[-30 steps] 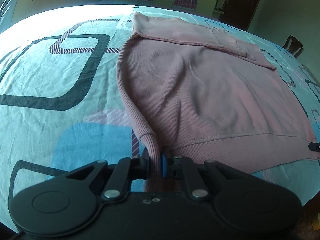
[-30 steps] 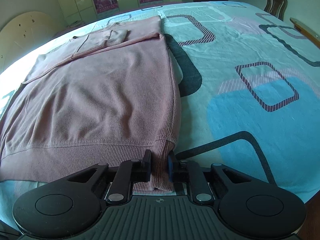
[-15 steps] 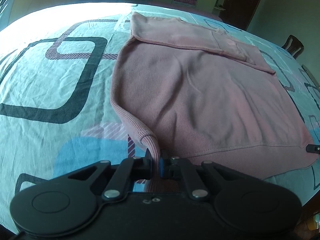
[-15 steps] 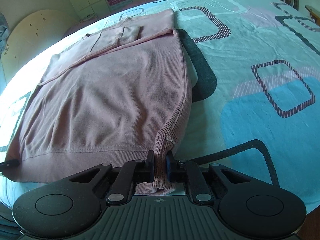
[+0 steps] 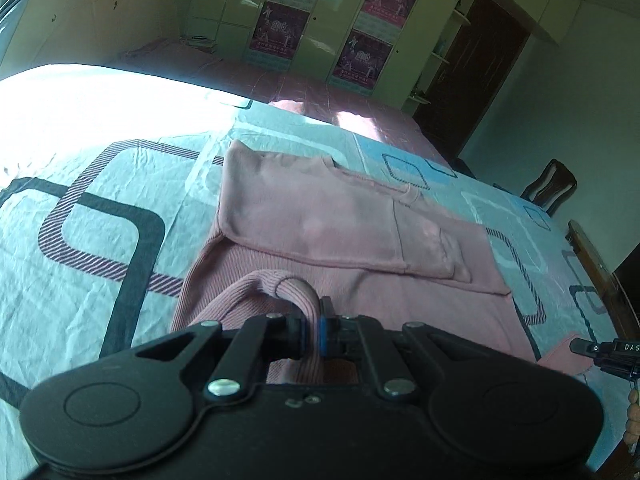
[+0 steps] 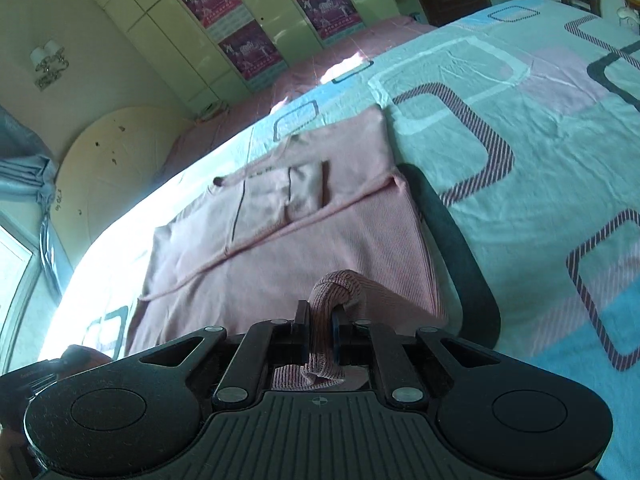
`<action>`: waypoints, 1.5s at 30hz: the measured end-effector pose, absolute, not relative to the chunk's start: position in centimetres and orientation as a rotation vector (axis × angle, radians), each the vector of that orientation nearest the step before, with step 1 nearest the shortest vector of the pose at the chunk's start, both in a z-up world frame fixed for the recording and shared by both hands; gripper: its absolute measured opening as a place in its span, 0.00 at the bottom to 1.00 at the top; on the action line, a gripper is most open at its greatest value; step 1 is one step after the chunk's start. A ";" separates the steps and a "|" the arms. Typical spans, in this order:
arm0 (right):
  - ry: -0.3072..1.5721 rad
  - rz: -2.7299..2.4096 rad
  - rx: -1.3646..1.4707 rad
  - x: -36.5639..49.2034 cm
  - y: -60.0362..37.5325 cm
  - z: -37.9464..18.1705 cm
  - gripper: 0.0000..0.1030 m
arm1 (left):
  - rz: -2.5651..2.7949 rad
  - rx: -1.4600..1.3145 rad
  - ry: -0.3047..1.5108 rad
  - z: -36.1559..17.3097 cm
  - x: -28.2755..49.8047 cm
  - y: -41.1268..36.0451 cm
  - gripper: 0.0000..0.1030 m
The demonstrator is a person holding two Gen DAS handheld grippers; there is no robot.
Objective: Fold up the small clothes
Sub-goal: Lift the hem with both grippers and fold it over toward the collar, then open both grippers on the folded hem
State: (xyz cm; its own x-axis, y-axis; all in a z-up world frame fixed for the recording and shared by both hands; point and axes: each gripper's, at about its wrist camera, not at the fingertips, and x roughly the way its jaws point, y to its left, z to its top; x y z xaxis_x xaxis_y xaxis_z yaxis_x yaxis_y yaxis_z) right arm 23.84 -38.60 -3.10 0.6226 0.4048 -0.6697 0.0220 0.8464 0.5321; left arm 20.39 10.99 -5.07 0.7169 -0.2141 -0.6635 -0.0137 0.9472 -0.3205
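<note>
A pink ribbed sweater (image 5: 328, 220) lies spread on the patterned bedsheet, its sleeves folded across the far part. My left gripper (image 5: 312, 330) is shut on the sweater's near left hem corner, which is lifted and curled over the fingers. In the right wrist view the same sweater (image 6: 304, 232) shows, and my right gripper (image 6: 320, 334) is shut on its near right hem corner, raised above the body of the garment. The right gripper's tip (image 5: 592, 348) shows at the left wrist view's right edge.
The bedsheet (image 5: 100, 200) has blue, pink and dark rounded squares. Beyond the bed stand cupboards with posters (image 5: 280, 28), a dark door (image 5: 480, 76) and a wooden chair (image 5: 552, 188). A round board (image 6: 108, 168) leans on the wall.
Both grippers have risen and moved forward over the sweater, carrying the hem corners up off the sheet toward the far end. The views now tilt up to show the room.
</note>
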 end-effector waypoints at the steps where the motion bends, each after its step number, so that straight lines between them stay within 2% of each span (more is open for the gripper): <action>1: 0.868 0.227 0.536 24.8 -38.7 -2.9 0.08 | -0.108 -0.317 0.753 -4.9 21.5 11.0 0.06; 14: 0.805 0.160 0.636 41.5 -40.3 -4.5 0.08 | -0.010 -0.386 0.692 -5.4 36.4 11.6 0.06; 25: 0.932 0.089 0.731 51.0 -40.1 -10.6 0.08 | 0.101 -0.359 0.827 -11.6 46.1 11.7 0.07; 29: 0.956 0.071 0.766 52.1 -40.3 -11.9 0.09 | 0.140 -0.327 0.858 -12.6 47.5 11.7 0.20; 30: 0.959 0.064 0.790 52.3 -40.6 -12.2 0.09 | 0.146 -0.330 0.867 -12.7 47.7 11.9 0.28; 31: 0.959 0.064 0.808 52.4 -40.9 -12.2 0.09 | 0.155 -0.333 0.861 -12.5 47.7 12.1 0.36; 32: 0.951 0.067 0.818 52.4 -41.3 -12.1 0.09 | 0.159 -0.336 0.844 -12.2 47.5 12.3 0.60; 34: 0.926 0.073 0.798 52.2 -41.5 -11.5 0.10 | 0.178 -0.340 0.774 -11.0 46.7 13.0 0.83; 35: 0.907 0.068 0.777 52.1 -41.6 -11.1 0.14 | 0.171 -0.335 0.755 -10.5 46.5 13.3 0.82; 37: 0.867 0.062 0.736 51.9 -41.9 -10.3 0.51 | 0.152 -0.309 0.747 -9.6 46.3 13.7 0.81; 38: 0.851 0.065 0.716 51.8 -42.0 -9.9 0.55 | 0.144 -0.291 0.745 -9.5 46.2 13.8 0.81; 43: 0.844 0.151 0.560 52.3 -40.9 -9.3 0.55 | 0.073 -0.153 0.777 -10.1 46.5 13.1 0.80; 45: 0.851 0.178 0.471 52.5 -39.7 -9.8 0.55 | 0.050 -0.100 0.794 -10.9 47.0 12.3 0.75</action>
